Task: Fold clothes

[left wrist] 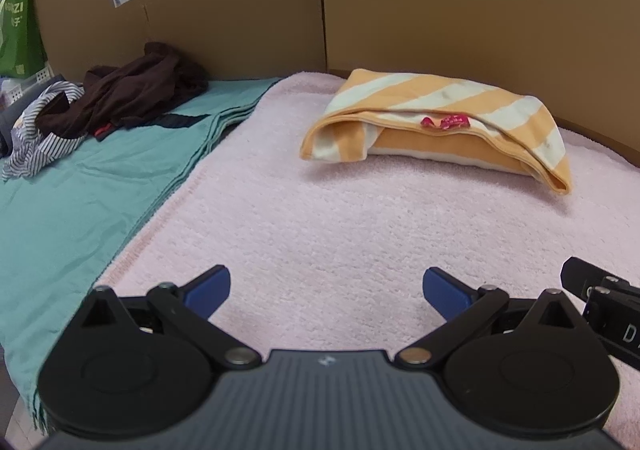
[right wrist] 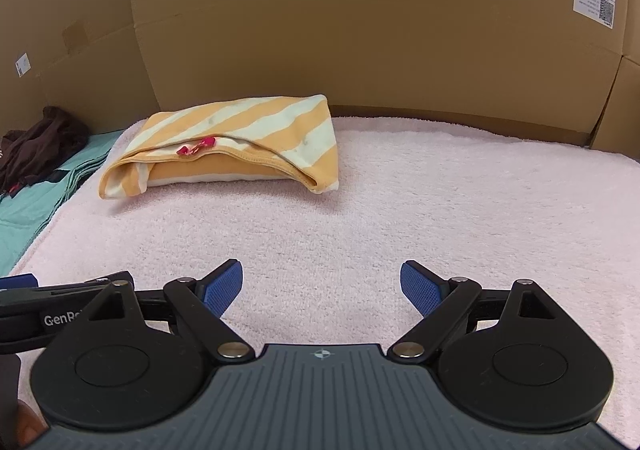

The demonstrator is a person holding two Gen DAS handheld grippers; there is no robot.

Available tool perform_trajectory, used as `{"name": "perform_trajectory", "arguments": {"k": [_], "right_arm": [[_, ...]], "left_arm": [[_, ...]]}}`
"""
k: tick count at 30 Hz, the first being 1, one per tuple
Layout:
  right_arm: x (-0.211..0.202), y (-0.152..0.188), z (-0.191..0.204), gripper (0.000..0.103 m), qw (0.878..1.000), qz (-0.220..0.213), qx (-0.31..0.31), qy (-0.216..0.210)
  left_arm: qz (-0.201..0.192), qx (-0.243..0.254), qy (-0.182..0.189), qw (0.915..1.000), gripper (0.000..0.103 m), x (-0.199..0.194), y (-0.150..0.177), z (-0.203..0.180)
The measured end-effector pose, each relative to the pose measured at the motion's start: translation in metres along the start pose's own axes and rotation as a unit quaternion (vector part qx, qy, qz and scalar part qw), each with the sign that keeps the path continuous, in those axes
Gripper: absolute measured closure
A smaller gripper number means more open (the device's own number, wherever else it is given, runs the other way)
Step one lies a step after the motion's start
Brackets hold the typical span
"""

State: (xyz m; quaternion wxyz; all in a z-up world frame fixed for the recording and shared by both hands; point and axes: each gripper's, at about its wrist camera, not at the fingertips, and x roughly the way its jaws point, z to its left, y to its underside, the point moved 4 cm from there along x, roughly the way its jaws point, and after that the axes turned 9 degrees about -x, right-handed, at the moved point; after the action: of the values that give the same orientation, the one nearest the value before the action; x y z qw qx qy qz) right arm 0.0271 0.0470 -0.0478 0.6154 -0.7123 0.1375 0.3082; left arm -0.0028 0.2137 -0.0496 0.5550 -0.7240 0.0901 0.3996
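An orange-and-white striped garment (left wrist: 440, 122) (right wrist: 232, 138) lies folded into a bundle at the back of the pink towel (left wrist: 320, 218) (right wrist: 360, 210), a small red tag showing at its opening. My left gripper (left wrist: 326, 286) hovers open over the towel's near part, well short of the bundle, nothing between its blue pads. My right gripper (right wrist: 322, 282) is open too, over the towel beside the left one, the bundle far off to its upper left. A dark brown garment (left wrist: 136, 90) (right wrist: 36, 146) and a striped blue-white one (left wrist: 44, 130) lie crumpled on the teal cloth (left wrist: 80, 202).
Cardboard walls (left wrist: 280, 2) (right wrist: 360, 18) close off the back and right side. The teal cloth (right wrist: 28, 206) covers the surface left of the towel. A green bag (left wrist: 18, 34) stands at the far left. Part of the right gripper's body (left wrist: 600, 298) shows at the left wrist view's right edge.
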Motion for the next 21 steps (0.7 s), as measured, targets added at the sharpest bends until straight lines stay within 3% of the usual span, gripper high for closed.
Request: {"name": "perform_trajectory", "arguments": {"k": [21], "right_arm": [[-0.0017, 0.0022, -0.0022, 0.014, 1.000, -0.001, 0.005, 0.000]], "left_arm": [[0.004, 0.005, 0.003, 1.0000, 0.001, 0.0002, 0.0057, -0.0061]]}}
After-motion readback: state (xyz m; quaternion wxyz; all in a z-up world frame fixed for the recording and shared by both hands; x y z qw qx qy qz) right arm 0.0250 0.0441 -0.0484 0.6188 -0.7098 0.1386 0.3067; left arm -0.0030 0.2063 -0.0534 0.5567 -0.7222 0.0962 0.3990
